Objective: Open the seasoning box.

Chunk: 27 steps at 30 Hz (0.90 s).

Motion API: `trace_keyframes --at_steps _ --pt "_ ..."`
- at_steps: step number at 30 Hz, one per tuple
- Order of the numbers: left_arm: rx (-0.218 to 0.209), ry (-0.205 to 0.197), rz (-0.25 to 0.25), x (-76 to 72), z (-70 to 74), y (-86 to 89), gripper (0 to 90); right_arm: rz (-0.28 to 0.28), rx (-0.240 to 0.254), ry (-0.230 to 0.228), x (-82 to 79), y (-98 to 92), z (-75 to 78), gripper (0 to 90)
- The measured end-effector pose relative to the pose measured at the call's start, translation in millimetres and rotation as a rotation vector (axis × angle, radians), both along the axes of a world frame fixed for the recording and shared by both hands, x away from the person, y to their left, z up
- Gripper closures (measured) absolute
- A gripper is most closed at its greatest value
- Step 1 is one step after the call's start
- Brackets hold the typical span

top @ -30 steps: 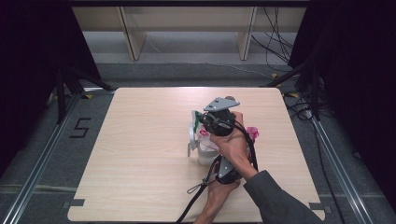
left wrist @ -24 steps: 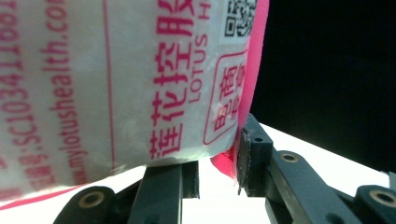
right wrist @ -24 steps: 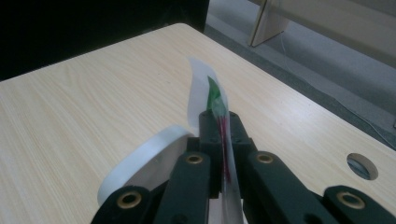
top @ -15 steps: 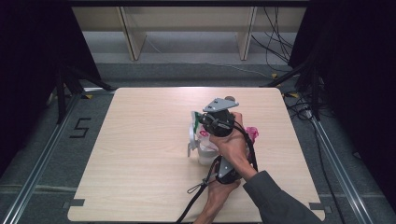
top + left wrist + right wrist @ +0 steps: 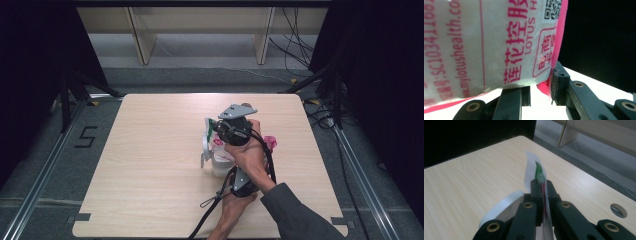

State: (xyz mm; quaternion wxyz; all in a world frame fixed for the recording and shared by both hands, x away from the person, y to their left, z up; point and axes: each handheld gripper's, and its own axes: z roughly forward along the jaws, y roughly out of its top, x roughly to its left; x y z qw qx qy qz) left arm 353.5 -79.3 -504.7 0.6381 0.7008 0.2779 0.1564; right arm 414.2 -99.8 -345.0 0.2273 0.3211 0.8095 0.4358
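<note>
Right gripper point(image 5: 543, 195) is clamped tight on the peeled foil lid point(image 5: 537, 173) — a thin white flap with a green patch, standing edge-on between its black jaws. Left gripper point(image 5: 540, 87) grips the cup point(image 5: 486, 45) (white, with pink lettering and a QR code), its jaws pressed against the cup's sides. In the high view both hands meet just right of the middle of the wooden counter point(image 5: 150, 165), the cup point(image 5: 220, 162) resting there — a pink scrap point(image 5: 270, 142) lies nearby.
</note>
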Motion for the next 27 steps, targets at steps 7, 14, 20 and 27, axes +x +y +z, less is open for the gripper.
trace_keyframes --at_steps 7,14,20,27 --pt "-0.009 -0.007 0.005 -0.7 1.7 -0.6 72.7 0.014 -0.009 0.001 0.0 -0.9 2.7 89.5" --pt "-0.073 0.019 0.021 -1.7 -1.9 -6.3 72.7 0.002 -0.021 0.005 0.4 0.5 -3.7 89.5" --pt "-0.009 -0.007 0.005 -0.7 1.4 -0.9 72.7 0.014 -0.006 -0.001 0.9 -1.5 2.1 89.5" --pt "-0.074 0.015 0.02 -2.1 -0.4 -5.9 72.6 0.009 -0.029 0.003 1.5 0.9 -2.4 89.6"
